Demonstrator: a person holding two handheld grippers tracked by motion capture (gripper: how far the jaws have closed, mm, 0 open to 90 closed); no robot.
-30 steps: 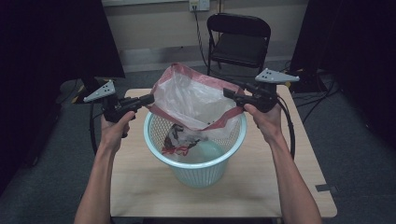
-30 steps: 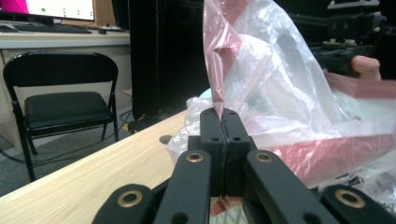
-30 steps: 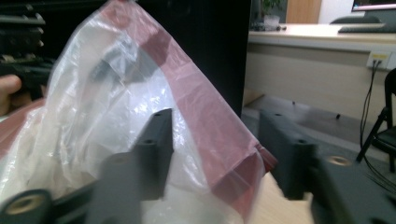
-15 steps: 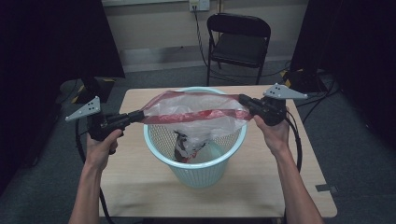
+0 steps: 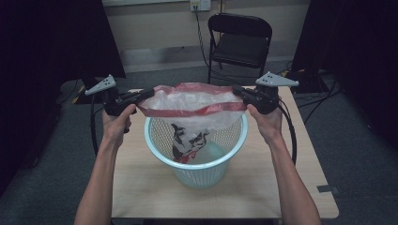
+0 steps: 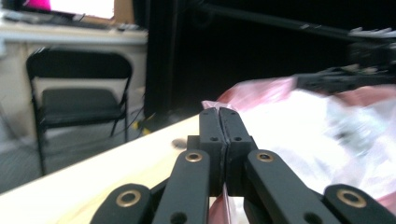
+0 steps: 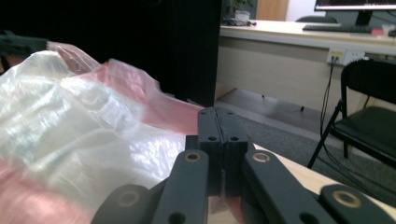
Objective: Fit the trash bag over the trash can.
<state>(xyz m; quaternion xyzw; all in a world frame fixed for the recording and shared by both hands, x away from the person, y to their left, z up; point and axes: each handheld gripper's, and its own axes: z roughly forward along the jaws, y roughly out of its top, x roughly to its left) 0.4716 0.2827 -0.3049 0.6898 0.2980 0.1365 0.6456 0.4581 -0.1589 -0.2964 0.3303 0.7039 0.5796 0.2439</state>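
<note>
The left claw (image 5: 141, 96) is pinching the left edge of a clear plastic bag (image 5: 190, 101) with a red rim, and the right claw (image 5: 238, 91) is pinching the bag's right edge, so the bag is hanging stretched between them over a pale blue mesh basket (image 5: 162, 149). In the left gripper view the left claw (image 6: 218, 114) is showing its two black jaws pressed flat together, a thin pink strip of the bag (image 6: 299, 121) running down between them. The right gripper view is giving the same picture of the right claw (image 7: 217, 114), jaws closed with film caught in the seam, and the bag (image 7: 79, 126) is billowing beside it in crumpled folds of clear and red.

From the high view, the basket is standing near the middle of a light wooden desk (image 5: 141, 187). A person's hands are holding both grippers from the near side. Beyond the desk a black folding chair (image 5: 239, 40) is standing on grey carpet, with a wall socket (image 5: 199, 4) above it and dark curtains at both sides.

The bag's lower part is sagging into the basket, and something crumpled in black, white and red (image 5: 187, 143) is lying inside it.
</note>
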